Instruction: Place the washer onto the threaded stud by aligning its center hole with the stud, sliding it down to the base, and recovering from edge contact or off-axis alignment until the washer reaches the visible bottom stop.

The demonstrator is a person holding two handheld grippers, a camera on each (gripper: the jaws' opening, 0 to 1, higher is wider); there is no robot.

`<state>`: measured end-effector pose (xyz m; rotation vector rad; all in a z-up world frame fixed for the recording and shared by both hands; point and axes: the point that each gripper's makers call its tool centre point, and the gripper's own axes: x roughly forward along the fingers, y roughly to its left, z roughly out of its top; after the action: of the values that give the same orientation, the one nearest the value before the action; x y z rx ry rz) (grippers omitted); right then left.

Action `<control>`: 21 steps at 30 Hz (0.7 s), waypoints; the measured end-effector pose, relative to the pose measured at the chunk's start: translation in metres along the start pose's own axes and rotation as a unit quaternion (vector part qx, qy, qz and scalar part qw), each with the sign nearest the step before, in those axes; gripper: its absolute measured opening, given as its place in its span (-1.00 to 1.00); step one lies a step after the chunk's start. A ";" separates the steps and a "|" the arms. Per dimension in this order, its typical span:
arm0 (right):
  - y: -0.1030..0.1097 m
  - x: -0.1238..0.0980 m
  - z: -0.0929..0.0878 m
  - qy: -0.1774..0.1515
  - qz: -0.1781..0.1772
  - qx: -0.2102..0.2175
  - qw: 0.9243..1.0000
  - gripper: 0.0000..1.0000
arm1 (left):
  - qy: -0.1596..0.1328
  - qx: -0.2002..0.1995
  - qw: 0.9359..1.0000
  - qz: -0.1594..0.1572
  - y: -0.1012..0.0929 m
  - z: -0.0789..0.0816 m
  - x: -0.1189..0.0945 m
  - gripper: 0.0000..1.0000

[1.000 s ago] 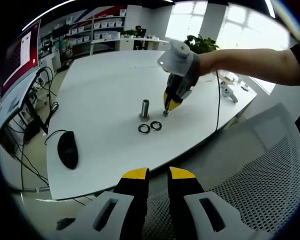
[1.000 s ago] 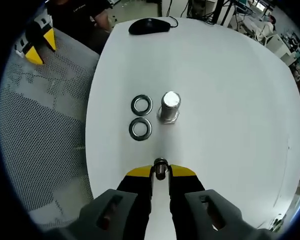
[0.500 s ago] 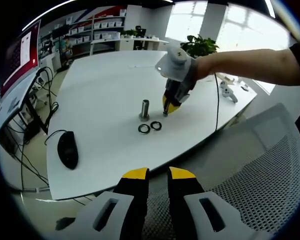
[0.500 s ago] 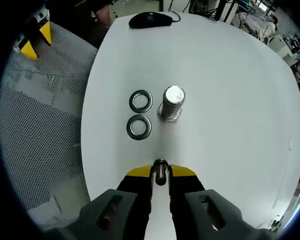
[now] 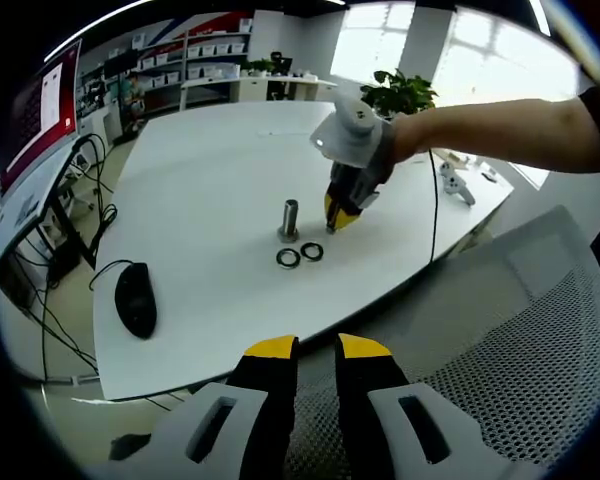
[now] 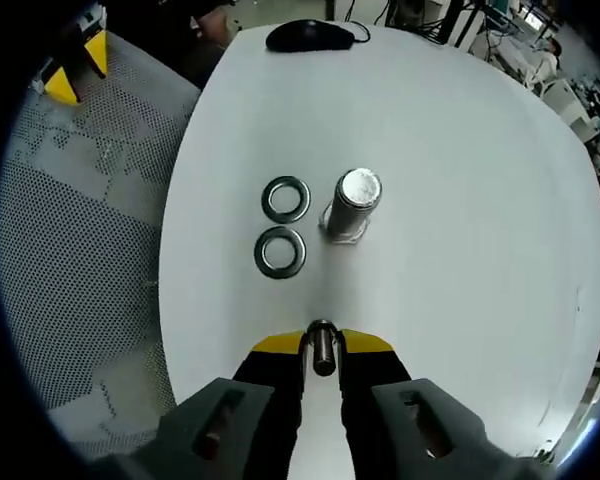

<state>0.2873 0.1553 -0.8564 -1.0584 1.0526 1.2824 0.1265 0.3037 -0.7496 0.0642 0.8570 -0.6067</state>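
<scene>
A short metal threaded stud stands upright on the white table. Two flat washers lie side by side next to its base, also seen in the left gripper view. My right gripper is shut on a third washer, held edge-on above the table, short of the stud. In the left gripper view the right gripper hovers just right of the stud, held by a person's hand. My left gripper hangs back over the chair, its jaws close together with nothing between them.
A black mouse lies near the table edge. A grey mesh chair stands beside the table, with the left gripper above it. Cables hang off the table's left side.
The right gripper with its washer has lifted slightly and edged towards the stud. The left gripper, stud and loose washers have not moved.
</scene>
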 end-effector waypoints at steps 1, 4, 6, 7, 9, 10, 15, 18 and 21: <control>-0.001 -0.001 0.002 -0.010 -0.005 0.002 1.000 -0.46 | 0.000 0.000 1.000 0.000 0.000 0.000 0.000 -0.75; -0.003 -0.007 0.002 -0.019 -0.016 0.017 1.000 -0.35 | 0.000 0.000 1.000 0.000 0.000 0.000 0.000 -0.75; -0.003 -0.013 0.004 -0.037 -0.021 0.028 0.999 -0.31 | 0.001 0.001 1.000 -0.001 0.000 0.000 0.000 -0.75; -0.003 -0.018 0.003 -0.045 -0.022 0.039 0.998 -0.30 | 0.001 0.001 1.000 -0.001 0.000 0.000 0.000 -0.75; -0.006 -0.026 0.005 -0.066 -0.035 0.057 0.996 -0.30 | 0.001 0.001 1.000 -0.001 0.000 0.000 0.000 -0.75; -0.007 -0.030 0.006 -0.075 -0.040 0.063 0.994 -0.29 | 0.001 0.001 1.000 -0.001 0.000 0.000 0.000 -0.75; -0.004 -0.053 0.005 -0.121 -0.052 0.106 0.986 -0.26 | 0.001 0.001 1.000 -0.001 0.000 0.000 0.000 -0.75; 0.003 -0.066 0.000 -0.145 -0.059 0.128 0.979 -0.26 | 0.001 0.003 1.000 -0.001 0.000 0.000 0.000 -0.75; 0.011 -0.077 -0.003 -0.176 -0.056 0.162 0.969 -0.26 | 0.001 0.002 1.000 -0.001 0.000 0.000 0.000 -0.75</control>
<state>0.2750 0.1374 -0.7818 -0.6057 0.8787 1.1110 0.1266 0.3035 -0.7495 0.0679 0.8582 -0.6107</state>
